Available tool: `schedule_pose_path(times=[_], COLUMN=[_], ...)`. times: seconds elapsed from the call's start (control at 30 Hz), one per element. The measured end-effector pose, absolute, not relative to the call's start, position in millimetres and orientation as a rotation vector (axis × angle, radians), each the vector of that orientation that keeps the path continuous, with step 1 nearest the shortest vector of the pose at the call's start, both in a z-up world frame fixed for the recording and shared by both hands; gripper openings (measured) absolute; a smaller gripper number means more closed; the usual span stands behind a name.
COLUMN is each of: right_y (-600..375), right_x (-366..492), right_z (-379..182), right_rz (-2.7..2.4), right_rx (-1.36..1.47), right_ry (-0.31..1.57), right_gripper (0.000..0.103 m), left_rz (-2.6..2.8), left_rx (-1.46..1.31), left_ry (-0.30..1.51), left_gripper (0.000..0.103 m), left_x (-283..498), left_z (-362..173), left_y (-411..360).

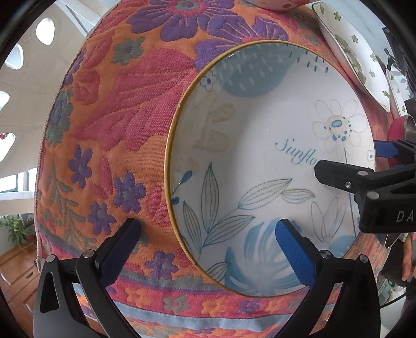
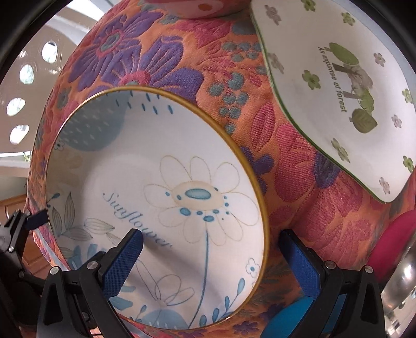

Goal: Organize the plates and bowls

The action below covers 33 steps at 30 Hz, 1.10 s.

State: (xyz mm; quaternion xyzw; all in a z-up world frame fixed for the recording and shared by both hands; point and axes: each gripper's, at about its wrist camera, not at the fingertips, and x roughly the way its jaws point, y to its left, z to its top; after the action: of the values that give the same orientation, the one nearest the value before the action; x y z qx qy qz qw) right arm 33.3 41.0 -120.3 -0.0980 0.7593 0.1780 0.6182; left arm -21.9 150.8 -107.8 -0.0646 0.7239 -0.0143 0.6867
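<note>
A white sunflower plate (image 1: 260, 161) (image 2: 156, 182) with a gold rim and blue leaf drawings lies flat on the floral tablecloth (image 1: 117, 117). My left gripper (image 1: 208, 231) is open and straddles the plate's near rim, one finger over the cloth and one over the plate. At the opposite rim my right gripper (image 2: 212, 239) is open too, its left finger above the plate and its right finger above the cloth. Each gripper shows in the other's view: the right gripper (image 1: 349, 158) at the right edge, the left gripper (image 2: 28, 221) at the far left.
A white plate with green forest print (image 2: 338, 104) (image 1: 358, 59) lies beyond the sunflower plate to the right. A pink bowl (image 2: 197, 7) (image 1: 275, 4) sits at the far edge. A red object (image 2: 395, 239) and a shiny metal bowl (image 2: 400, 286) are at the right.
</note>
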Motion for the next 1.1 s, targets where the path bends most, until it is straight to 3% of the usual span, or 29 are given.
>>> schedule_pose_path(times=[0.3,0.37,0.43,0.67,1.1], right_y=[33.4,40.7,46.0,47.7,88.4], right_x=[39.0,34.7,36.9,30.5,3.0], right_z=[-119.4,-117.9,-114.9,-108.1,-65.8], right_rz=[0.364,0.372,0.386,0.365,0.420], right_rx=[-0.178,-0.191,-0.194,-0.194,-0.148], right_ry=[1.729,1.732,1.729,1.736,1.750], right_gripper=[0.103,0.098,0.086,0.080,0.079], left_rz=[-0.044,-0.082,-0.126,-0.132,-0.110], left_rx=[-0.139,-0.114,-0.099,-0.121,-0.115], left_ry=[1.586,1.551,1.525,1.536,1.520], left_gripper=[0.100,0.077,0.067,0.064,0.064], left_x=[-30.0,-29.1,-27.9,-25.9,-51.0], left_z=[-93.5,-80.4,-72.1,-66.4,-46.8], left_y=[151.5,142.2,133.2,139.6,206.3])
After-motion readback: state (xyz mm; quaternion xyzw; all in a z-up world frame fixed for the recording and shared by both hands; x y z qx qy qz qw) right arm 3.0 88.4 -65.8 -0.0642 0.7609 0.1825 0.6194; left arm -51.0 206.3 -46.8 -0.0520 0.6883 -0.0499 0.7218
